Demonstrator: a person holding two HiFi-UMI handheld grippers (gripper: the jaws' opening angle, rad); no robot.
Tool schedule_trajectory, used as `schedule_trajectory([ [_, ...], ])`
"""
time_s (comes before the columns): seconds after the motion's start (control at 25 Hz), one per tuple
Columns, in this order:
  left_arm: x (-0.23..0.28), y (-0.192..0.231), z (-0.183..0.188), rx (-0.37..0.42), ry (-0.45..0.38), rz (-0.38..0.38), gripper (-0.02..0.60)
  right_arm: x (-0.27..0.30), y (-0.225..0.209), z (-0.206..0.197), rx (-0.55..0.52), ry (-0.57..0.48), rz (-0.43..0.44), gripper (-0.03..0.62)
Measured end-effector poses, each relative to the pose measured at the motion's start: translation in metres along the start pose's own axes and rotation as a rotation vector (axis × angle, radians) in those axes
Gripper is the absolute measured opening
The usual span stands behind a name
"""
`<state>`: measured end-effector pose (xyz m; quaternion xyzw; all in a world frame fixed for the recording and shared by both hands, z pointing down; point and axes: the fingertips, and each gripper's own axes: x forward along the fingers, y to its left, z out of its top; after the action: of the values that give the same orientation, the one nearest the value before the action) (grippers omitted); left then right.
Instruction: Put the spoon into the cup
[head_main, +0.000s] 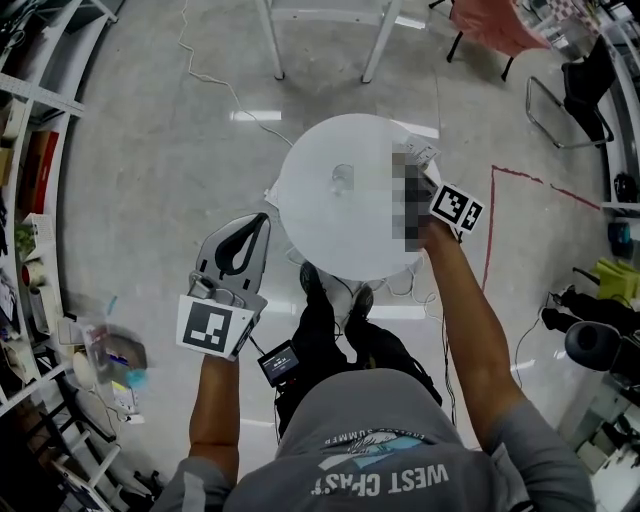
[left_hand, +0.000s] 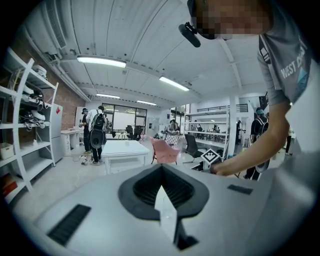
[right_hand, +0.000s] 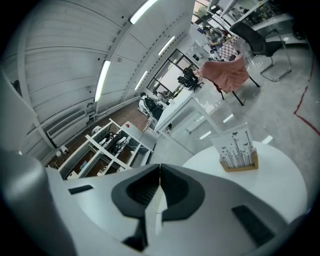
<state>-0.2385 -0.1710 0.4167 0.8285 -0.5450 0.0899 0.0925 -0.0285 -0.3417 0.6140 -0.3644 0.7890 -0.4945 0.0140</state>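
Standing near the middle of a round table (head_main: 318, 235), a clear cup (head_main: 343, 180) is seen; a card stand (right_hand: 238, 150) is set toward the rim. Left gripper (left_hand: 162, 168) and right gripper (right_hand: 159, 171): jaws pressed together, nothing held.

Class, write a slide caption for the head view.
Person at round white table, clear glass cup near centre, right gripper over right edge.

Bright ceiling strip lights (left_hand: 101, 61) are flooding the room evenly and glaring off the grey floor (head_main: 258, 116); fisheye lenses are bending edges and darkening corners.
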Motion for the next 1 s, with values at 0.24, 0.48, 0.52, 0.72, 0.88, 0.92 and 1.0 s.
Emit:
schedule_trajectory([
  [0.24, -0.005, 0.009, -0.004, 0.004, 0.01, 0.025, 0.002, 0.011, 0.0, -0.005, -0.037, 0.03, -0.019, 0.006],
  [0.48, -0.011, 0.016, -0.009, -0.01, 0.006, 0.055, 0.002, 0.02, -0.001, -0.01, -0.082, 0.057, -0.041, 0.006],
  [0.52, -0.011, 0.016, -0.007, -0.024, 0.001, 0.06, 0.002, 0.022, 0.0, -0.011, -0.089, 0.061, -0.043, 0.006],
  [0.72, -0.015, 0.023, -0.003, -0.009, -0.004, 0.073, 0.002, 0.029, 0.005, -0.018, -0.11, 0.088, -0.039, 0.008],
  [0.88, -0.016, 0.025, 0.008, -0.009, -0.026, 0.084, 0.002, 0.031, 0.011, -0.02, -0.115, 0.1, -0.025, 0.009],
  [0.92, -0.016, 0.026, 0.01, -0.008, -0.03, 0.086, 0.002, 0.031, 0.012, -0.019, -0.115, 0.1, -0.026, 0.009],
  [1.0, -0.016, 0.027, 0.013, -0.004, -0.036, 0.089, 0.002, 0.032, 0.014, -0.018, -0.114, 0.099, -0.028, 0.009],
])
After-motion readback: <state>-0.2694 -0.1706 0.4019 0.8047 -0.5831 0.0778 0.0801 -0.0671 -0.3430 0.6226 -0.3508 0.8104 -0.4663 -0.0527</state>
